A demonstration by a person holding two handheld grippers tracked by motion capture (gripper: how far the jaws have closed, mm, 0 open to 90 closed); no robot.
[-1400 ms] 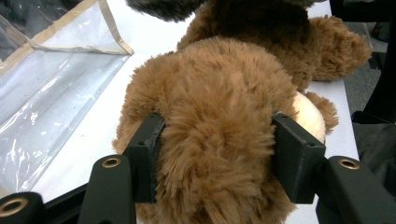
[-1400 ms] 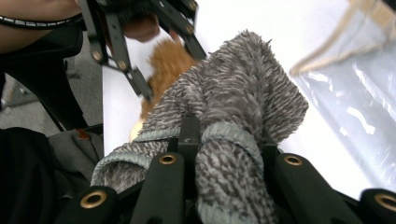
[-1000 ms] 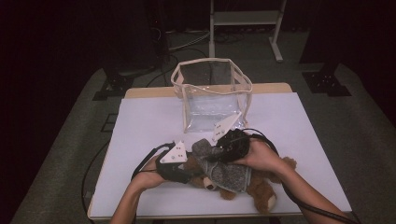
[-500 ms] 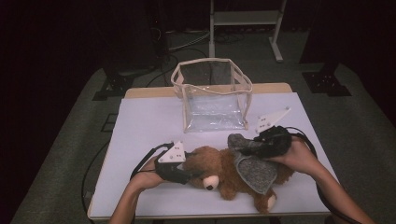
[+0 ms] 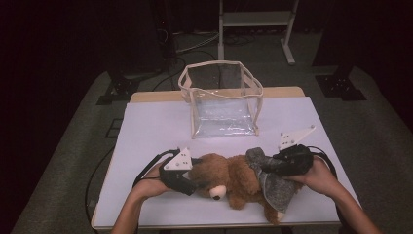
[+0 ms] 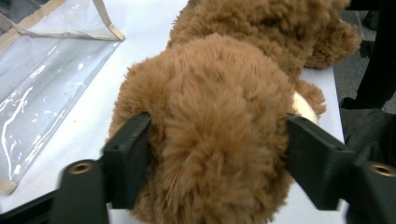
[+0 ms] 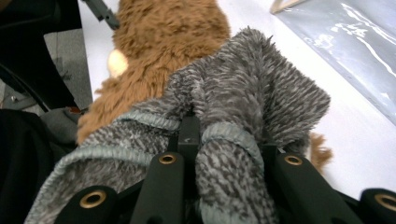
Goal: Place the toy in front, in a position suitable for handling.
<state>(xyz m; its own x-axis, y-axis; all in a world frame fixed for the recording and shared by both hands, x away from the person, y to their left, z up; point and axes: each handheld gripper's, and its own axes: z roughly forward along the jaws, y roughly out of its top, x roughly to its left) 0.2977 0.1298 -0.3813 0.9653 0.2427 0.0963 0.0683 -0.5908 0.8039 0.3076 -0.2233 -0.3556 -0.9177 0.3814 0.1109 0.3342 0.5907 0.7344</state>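
A brown teddy bear [image 5: 229, 178] lies on its side near the table's front edge, head to the left. My left gripper [image 5: 197, 183] is at its head. In the left gripper view the head [image 6: 224, 116] sits between the jaws, which have just been opening; the fur still brushes both. My right gripper [image 5: 265, 168] is shut on a grey fleece cloth [image 5: 275, 187] that drapes over the bear's lower body. In the right gripper view a fold of the cloth [image 7: 252, 102] is pinched between the jaws, with the bear [image 7: 163, 28] beyond it.
A clear plastic bag with a beige rim [image 5: 221, 105] stands open at the back middle of the white table [image 5: 156, 126]. Its wall shows in the left gripper view [image 6: 42, 79]. Cables trail from both grippers. Dark floor surrounds the table.
My right gripper has moved to the right from over the bear's middle, drawing the grey cloth with it toward the bear's legs. The left hand has stayed at the head.
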